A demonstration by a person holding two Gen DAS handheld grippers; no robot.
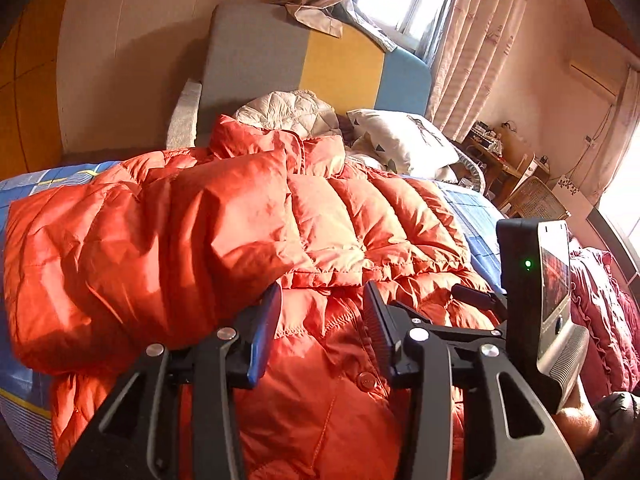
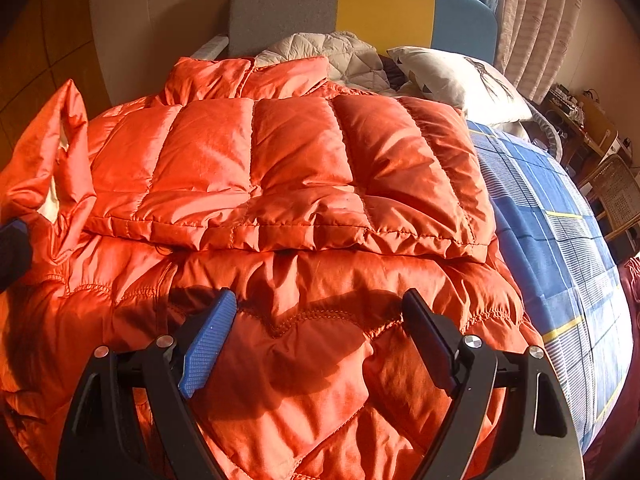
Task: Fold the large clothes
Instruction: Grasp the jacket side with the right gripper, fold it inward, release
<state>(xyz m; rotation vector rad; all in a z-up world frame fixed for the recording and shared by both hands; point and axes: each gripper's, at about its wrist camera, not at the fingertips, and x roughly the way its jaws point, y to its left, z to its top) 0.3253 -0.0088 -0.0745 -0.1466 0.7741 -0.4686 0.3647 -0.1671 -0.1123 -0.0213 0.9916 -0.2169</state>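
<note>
An orange puffer jacket [image 1: 340, 220] lies spread on the bed, collar toward the headboard. One sleeve [image 1: 160, 240] is laid over its left side and ends beside my left gripper's left finger. My left gripper [image 1: 323, 292] hovers over the jacket's middle, jaws partly apart, with nothing pinched between the pads. In the right wrist view the jacket [image 2: 280, 300] has its other sleeve [image 2: 280, 160] folded flat across the chest. My right gripper [image 2: 319, 296] stands wide open just above the quilted fabric, holding nothing. The right gripper's body [image 1: 532, 280] shows at the right of the left wrist view.
A blue plaid sheet [image 2: 560, 220] covers the bed. A patterned pillow [image 2: 452, 76] and a beige quilted garment [image 2: 340, 52] lie by the grey, yellow and blue headboard [image 2: 280, 0]. A crimson blanket [image 1: 600, 312] is at the right, a wicker chair [image 2: 616, 192] beyond the bed.
</note>
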